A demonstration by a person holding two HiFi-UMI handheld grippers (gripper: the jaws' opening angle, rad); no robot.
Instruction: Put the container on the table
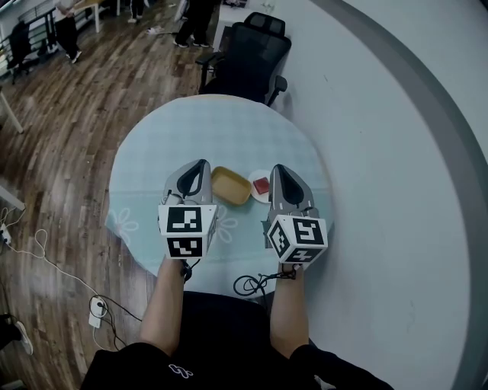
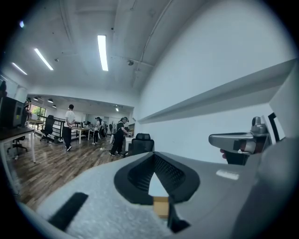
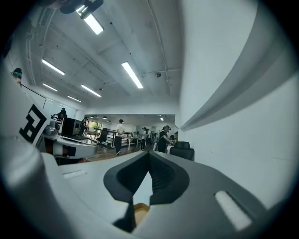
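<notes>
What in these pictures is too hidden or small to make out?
- Head view: the red item on the small plate is too small to identify; the right gripper overlaps the plate.
- Left gripper view: the left gripper hides all of the container but a tan sliver.
- Head view: the people at the top edge are cut off.

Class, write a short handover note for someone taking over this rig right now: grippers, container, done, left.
Left gripper: jaws together, empty, held over the table.
Right gripper: the same.
Yellow container: on the table between the two grippers, held by neither, beside a small plate.
Done: container appears placed.
Left: likely only pulling both grippers clear.
</notes>
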